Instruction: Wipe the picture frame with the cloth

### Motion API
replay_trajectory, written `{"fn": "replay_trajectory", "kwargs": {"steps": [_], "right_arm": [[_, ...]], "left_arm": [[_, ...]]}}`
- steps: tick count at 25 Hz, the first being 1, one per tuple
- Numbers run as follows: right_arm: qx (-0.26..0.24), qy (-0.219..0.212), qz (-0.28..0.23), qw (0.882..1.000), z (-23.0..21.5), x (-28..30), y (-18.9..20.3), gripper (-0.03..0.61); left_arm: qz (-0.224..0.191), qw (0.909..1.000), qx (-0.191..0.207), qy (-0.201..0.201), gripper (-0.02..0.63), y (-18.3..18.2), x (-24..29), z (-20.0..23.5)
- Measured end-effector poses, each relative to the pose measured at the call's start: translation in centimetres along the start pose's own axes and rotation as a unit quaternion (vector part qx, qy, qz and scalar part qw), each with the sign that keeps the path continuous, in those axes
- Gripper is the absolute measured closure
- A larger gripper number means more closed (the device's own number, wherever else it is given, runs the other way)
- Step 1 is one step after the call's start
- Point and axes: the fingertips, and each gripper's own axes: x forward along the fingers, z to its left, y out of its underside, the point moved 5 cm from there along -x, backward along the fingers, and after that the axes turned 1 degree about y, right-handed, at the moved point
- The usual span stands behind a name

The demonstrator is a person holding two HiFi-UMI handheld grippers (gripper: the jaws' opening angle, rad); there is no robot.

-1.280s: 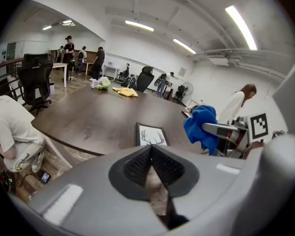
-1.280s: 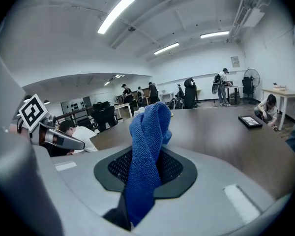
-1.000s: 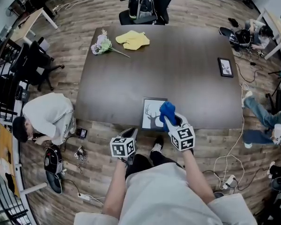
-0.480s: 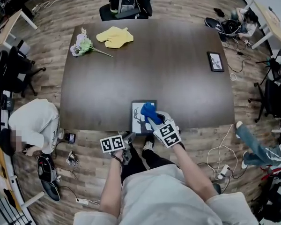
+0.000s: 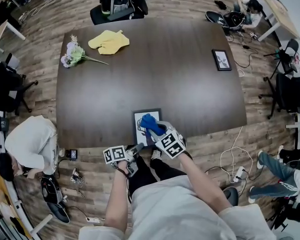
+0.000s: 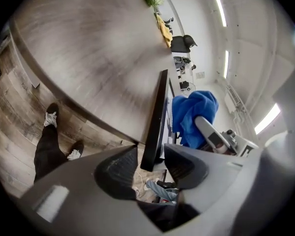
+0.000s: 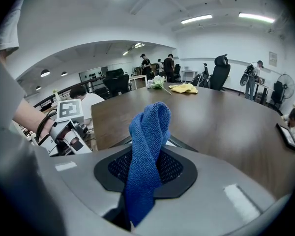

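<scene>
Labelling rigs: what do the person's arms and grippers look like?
Left gripper and right gripper: pale grey, black textured pads, each with a cube of black square markers. Short pale sleeves, bare forearms. Left jaws have just been opening, the picture frame's edge between them.

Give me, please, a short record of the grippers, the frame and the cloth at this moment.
picture frame: at the near edge of the table
left gripper: jaws apart around the frame's edge, not pressing; just been closing slightly
right gripper: shut on the blue cloth
blue cloth: bunched, over the frame; contact unclear
elsewhere on table: flowers, yellow cloth, small frame
</scene>
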Motion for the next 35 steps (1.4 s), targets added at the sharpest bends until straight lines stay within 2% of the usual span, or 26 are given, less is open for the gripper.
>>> {"fn": "replay_trajectory", "kwargs": {"steps": [2,8,12,17,20,22,25,29,35], "right_arm": [[0.005,0.002,-0.001,1.0,-0.2,0.1,0.2,0.489],[0.012,-0.001,-0.018,1.0,-0.4,0.1,0.1,0.489],[-0.011,0.016,-0.038,0.999,-1.4,0.4,-1.0,0.489],[-0.059,0.046,-0.037,0.996,-4.5,2.2,-4.9,0.489],[-0.121,0.033,-0.011,0.992,-4.1,4.1,-5.9,0.489],[-0.153,0.027,0.011,0.988,-3.4,5.2,-5.7,0.489],[-0.19,0.025,0.035,0.981,-2.2,6.7,-5.3,0.489],[-0.219,0.001,0.043,0.975,0.0,7.5,-4.9,0.489],[-0.221,-0.028,0.041,0.974,2.0,6.9,-4.0,0.49]], "left_arm": [[-0.001,1.0,0.003,-0.001,0.434,0.2,0.0,-0.6],[-0.033,0.999,0.028,0.007,0.472,0.5,-1.3,-3.1],[-0.039,0.9982,0.046,0.006,0.476,0.4,-1.7,-4.0],[-0.058,0.9967,0.034,0.047,0.482,0.1,-2.1,-5.2],[-0.065,0.9953,0.024,0.067,0.485,0.1,-2.5,-5.6],[-0.061,0.9957,0.01,0.069,0.485,0.4,-2.5,-5.6],[-0.059,0.9961,0.013,0.064,0.485,0.0,-2.6,-5.4],[-0.057,0.997,0.008,0.051,0.485,0.1,-2.7,-5.0],[-0.069,0.9951,0.001,0.07,0.483,-0.3,-2.8,-5.1]]}}
